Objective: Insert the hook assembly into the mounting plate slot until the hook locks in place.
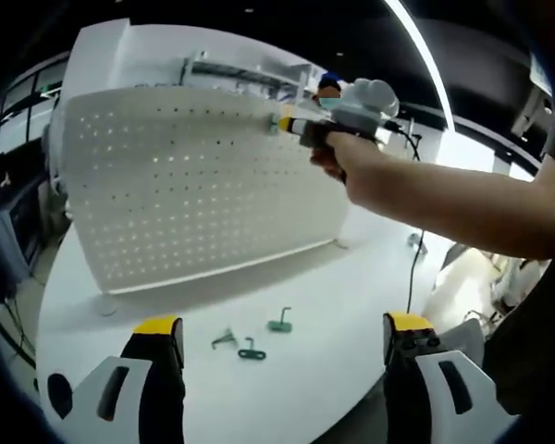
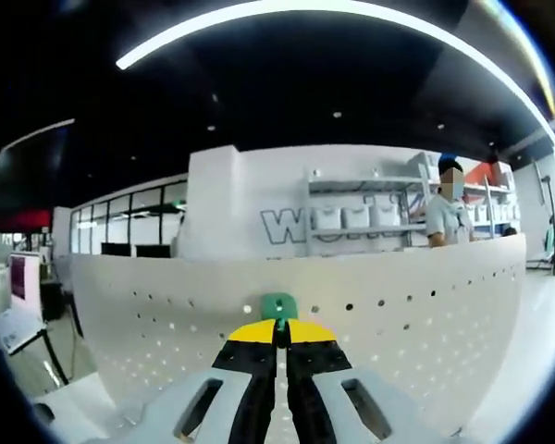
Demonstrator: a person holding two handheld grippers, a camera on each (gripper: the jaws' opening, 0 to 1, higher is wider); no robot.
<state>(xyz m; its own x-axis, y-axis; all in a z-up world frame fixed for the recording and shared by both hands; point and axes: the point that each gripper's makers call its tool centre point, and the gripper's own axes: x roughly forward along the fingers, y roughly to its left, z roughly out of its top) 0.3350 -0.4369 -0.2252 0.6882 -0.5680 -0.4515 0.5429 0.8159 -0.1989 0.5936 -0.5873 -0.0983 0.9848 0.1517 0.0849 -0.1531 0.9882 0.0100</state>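
Note:
A white perforated mounting plate [image 1: 203,185] stands upright on the white table [image 1: 305,388]. In the left gripper view my right gripper [image 1: 282,122], held by a hand, is at the plate's top edge. Seen from the right gripper view, that gripper [image 2: 278,329] is shut on a green hook [image 2: 278,305], which touches the plate [image 2: 398,314] near its upper rim. My left gripper [image 1: 282,333] is open above the table in front of the plate. Three green hooks [image 1: 252,352] [image 1: 280,323] [image 1: 224,339] lie on the table between its jaws.
A black cable [image 1: 413,250] runs down the table at the right of the plate. A person [image 2: 444,213] stands behind the plate by white shelves [image 2: 361,213]. The table's curved left edge [image 1: 46,314] is near dark furniture.

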